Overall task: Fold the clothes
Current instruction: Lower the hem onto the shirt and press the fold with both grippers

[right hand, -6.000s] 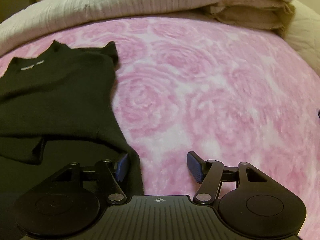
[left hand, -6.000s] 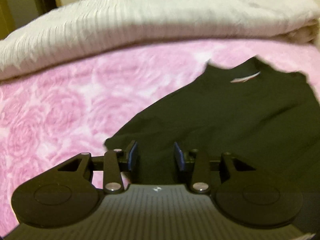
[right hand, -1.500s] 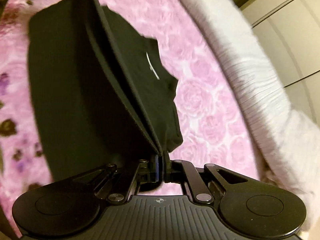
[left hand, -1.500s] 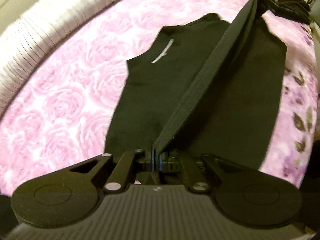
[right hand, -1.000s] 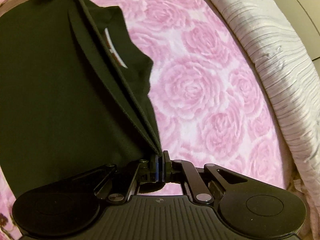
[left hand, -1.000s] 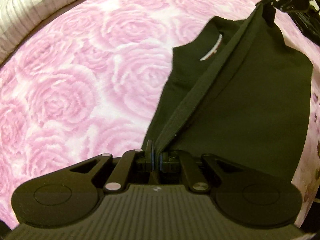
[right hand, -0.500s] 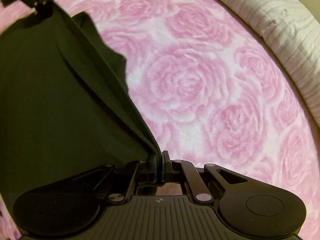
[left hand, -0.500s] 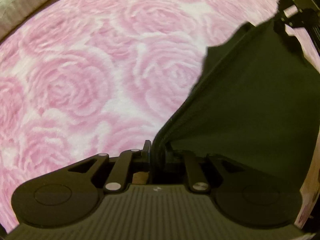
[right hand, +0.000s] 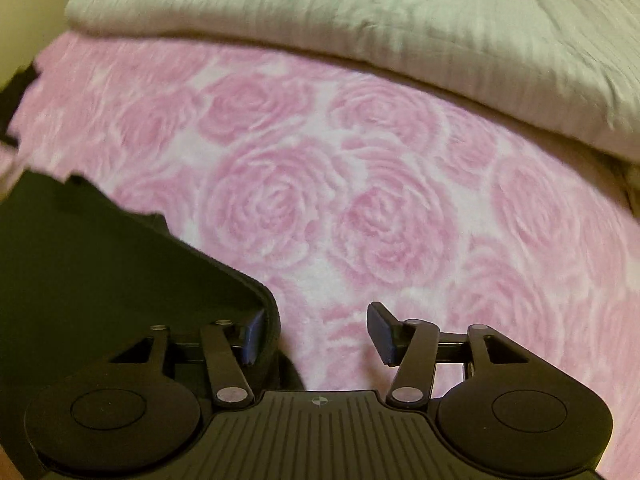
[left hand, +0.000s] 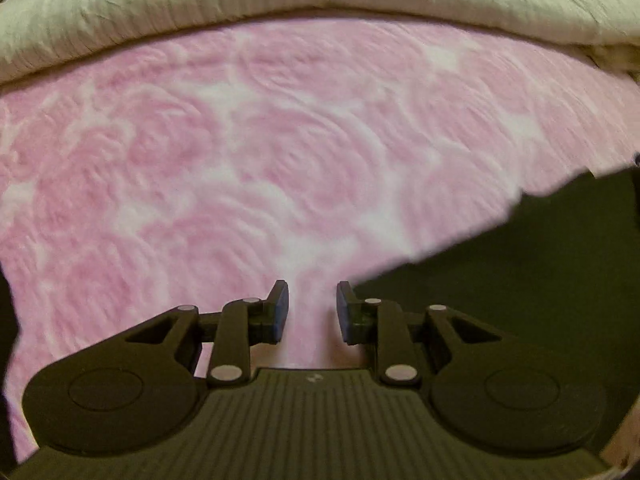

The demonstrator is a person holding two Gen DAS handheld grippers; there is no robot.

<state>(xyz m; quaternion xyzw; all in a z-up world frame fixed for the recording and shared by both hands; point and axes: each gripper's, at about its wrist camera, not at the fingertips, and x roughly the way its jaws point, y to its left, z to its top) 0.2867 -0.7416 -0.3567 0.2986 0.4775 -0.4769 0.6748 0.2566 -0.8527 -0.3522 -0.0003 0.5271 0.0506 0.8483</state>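
A black garment (left hand: 520, 280) lies folded on the pink rose-patterned bedspread (left hand: 240, 160), to the right in the left wrist view. My left gripper (left hand: 309, 312) has its jaws opening with only bedspread between them, the cloth edge just right of its right finger. In the right wrist view the same black garment (right hand: 100, 272) lies at the lower left. My right gripper (right hand: 318, 334) is opening wide; the folded cloth corner rests against its left finger (right hand: 252, 336), and the right pad stands clear of it.
A pale ribbed duvet (left hand: 280, 0) is bunched along the far side of the bed, also the duvet (right hand: 360, 20) in the right wrist view. Bare pink bedspread (right hand: 400, 200) stretches between the garment and the duvet.
Both grippers held a raised fold of the black garment; now both jaws have parted, the cloth has dropped flat, and both hands have rolled and moved toward the duvet side.
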